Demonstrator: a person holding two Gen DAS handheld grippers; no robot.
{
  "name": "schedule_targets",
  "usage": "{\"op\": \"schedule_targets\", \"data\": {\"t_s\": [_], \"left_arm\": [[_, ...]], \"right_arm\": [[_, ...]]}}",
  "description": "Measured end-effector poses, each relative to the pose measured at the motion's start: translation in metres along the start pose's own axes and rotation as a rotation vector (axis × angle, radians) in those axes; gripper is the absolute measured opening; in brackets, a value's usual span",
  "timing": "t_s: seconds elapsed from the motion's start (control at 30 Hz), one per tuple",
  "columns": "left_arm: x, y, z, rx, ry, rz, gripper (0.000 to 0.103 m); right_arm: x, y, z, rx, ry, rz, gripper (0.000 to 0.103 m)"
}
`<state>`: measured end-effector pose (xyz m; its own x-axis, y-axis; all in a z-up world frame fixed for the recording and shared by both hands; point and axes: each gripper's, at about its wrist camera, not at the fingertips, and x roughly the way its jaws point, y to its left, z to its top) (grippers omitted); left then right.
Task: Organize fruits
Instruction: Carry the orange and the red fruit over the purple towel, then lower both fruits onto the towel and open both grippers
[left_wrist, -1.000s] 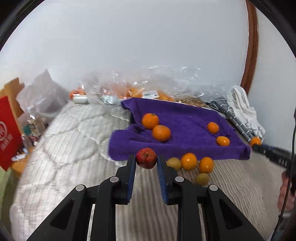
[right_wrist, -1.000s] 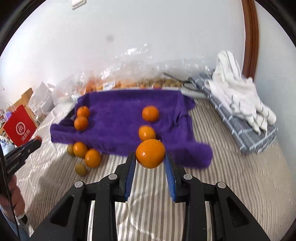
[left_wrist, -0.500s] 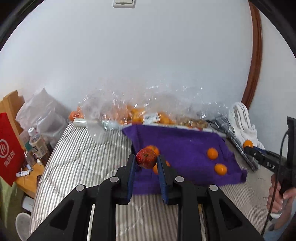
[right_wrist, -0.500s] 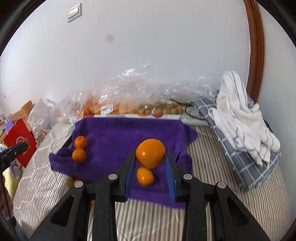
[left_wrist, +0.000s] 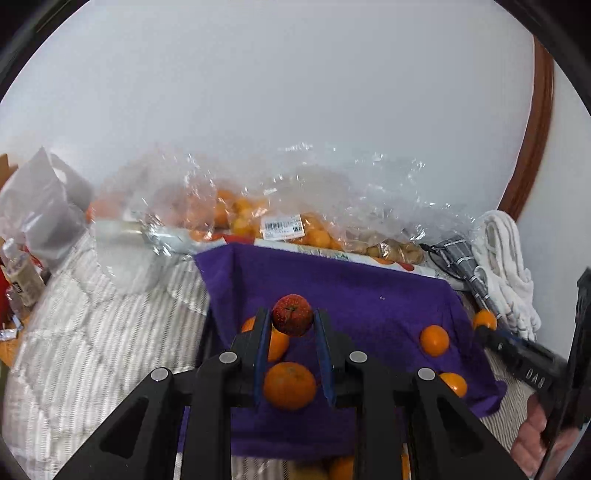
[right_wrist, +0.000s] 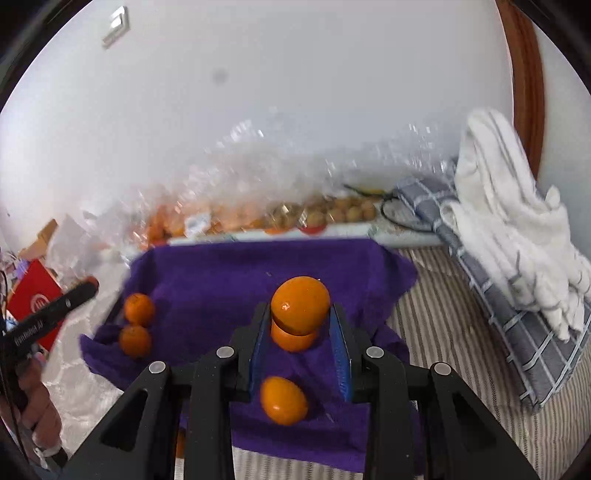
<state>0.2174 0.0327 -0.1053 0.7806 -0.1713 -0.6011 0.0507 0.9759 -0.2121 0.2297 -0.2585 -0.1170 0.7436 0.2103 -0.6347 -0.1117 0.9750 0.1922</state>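
My left gripper is shut on a small red fruit and holds it above the left part of a purple towel. Two oranges lie on the towel under it, two more at the right. My right gripper is shut on an orange above the right part of the towel. Two oranges lie on the towel under it, two at the left. The right gripper's tip shows in the left view, the left gripper's tip in the right view.
Clear plastic bags of oranges and brown fruits lie behind the towel along the wall. White and grey checked cloths lie at the right. A red bag, a white bag and bottles are at the left. The bed has a striped cover.
Both grippers have moved forward over the purple towel with their fruits still held. The oranges on the towel now lie beneath the fingers.
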Motion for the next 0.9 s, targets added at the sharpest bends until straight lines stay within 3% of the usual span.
{"op": "schedule_targets", "data": {"t_s": [0.13,0.4,0.9], "left_arm": [[0.020,-0.002,-0.008,-0.011,0.036,-0.020,0.023],[0.031,-0.007,-0.017,0.038,0.041,-0.006,0.023],[0.038,-0.008,-0.022,0.044,0.059,-0.007,0.023]], "right_arm": [[0.012,-0.010,-0.011,-0.008,0.045,-0.027,0.032],[0.014,-0.008,-0.013,-0.052,0.032,-0.102,0.032],[0.028,-0.009,-0.020,-0.055,0.088,-0.093,0.032]]}}
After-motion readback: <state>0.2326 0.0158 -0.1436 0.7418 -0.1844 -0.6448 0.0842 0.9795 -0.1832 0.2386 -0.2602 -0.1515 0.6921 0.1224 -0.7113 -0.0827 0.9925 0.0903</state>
